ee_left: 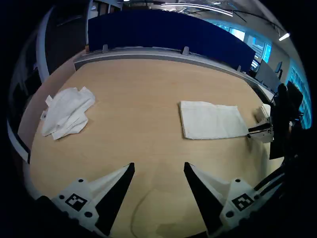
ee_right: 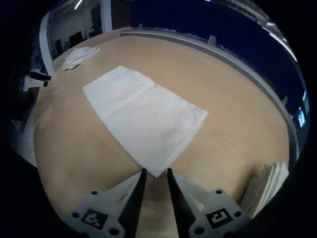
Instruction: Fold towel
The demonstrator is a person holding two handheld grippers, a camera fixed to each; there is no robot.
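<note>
My right gripper (ee_right: 155,171) has its jaws narrow but not closed. The near corner of the towel (ee_right: 146,115) lies between the tips at 6 o'clock on the bench (ee_right: 237,119). My left gripper (ee_left: 158,166) has its jaws wide. I'd close squarely, catching every layer, before lifting.

dim bluish light, ceiling strip glare, fisheye-warped edges

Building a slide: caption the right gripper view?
Right gripper, narrowly open, at the near corner of a flat white cloth towel on a light wooden table.
</note>
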